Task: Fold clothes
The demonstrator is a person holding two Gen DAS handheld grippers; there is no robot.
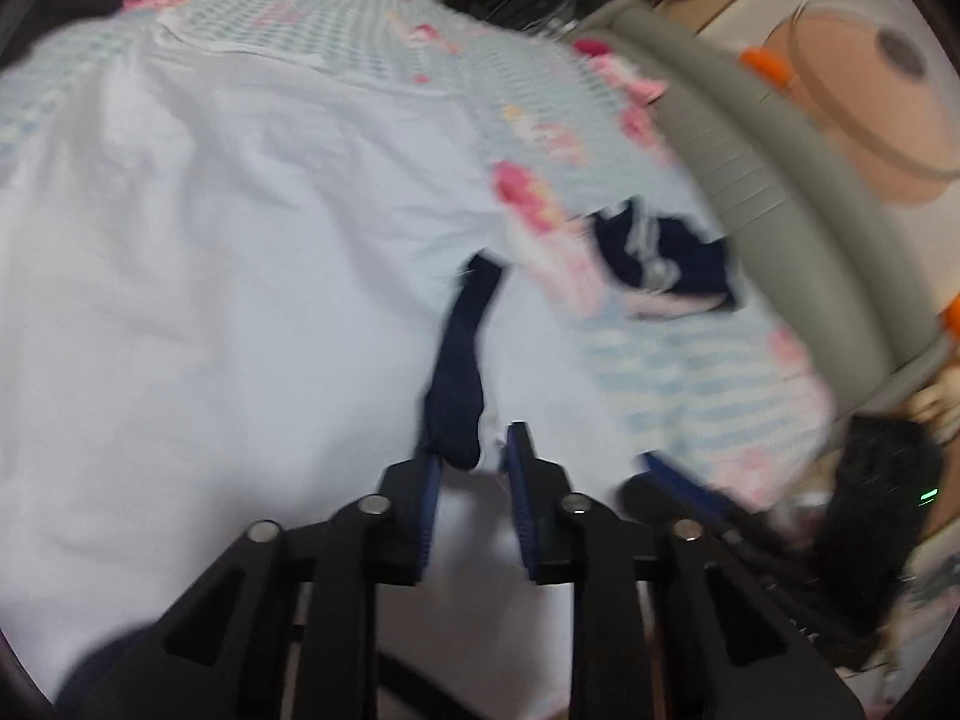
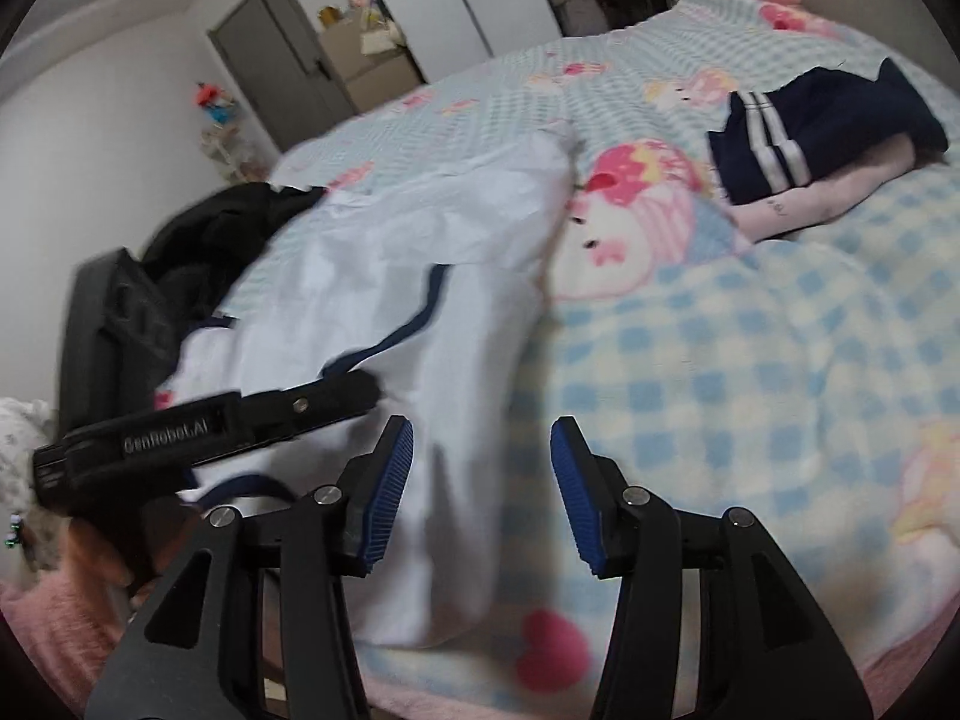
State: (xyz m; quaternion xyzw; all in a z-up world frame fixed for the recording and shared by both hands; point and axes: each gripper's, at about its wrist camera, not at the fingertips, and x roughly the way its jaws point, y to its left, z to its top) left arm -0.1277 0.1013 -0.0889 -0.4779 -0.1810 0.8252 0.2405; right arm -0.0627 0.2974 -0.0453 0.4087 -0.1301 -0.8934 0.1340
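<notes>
Left hand-held gripper [image 1: 474, 447]: jaws narrowed to a small gap over the near edge of the white garment [image 1: 240, 252], with the navy trim strip [image 1: 459, 354] bunched against the left pad; white cloth sits in the gap, but blur hides whether the pads actually press on it, so a grip cannot be confirmed. Right hand-held gripper [image 2: 482, 438]: jaws standing apart and holding nothing, its left pad just over the garment's right edge, its right pad above bare bedspread. Task item: the white garment, navy piping along its hems, lies spread and creased across the left half of the bed, reaching from the near edge toward the far side. Support: a bed covered by a blue-checked bedspread [image 2: 750, 360] printed with pink cartoon figures. Other stock: a folded navy piece with white stripes [image 2: 804, 132] resting on a pale pink item, far right and well apart from the garment; a black garment [image 2: 216, 228] heaped at the far left edge of the bed. Risks, as judged: if the left jaws have caught only the trim, lifting could stretch the hem and leave the body of the cloth behind; the right jaws, closing where they stand, could pinch bedspread along with the garment and drag the cover; uneven lifting by the two sides would likely skew the fold.
</notes>
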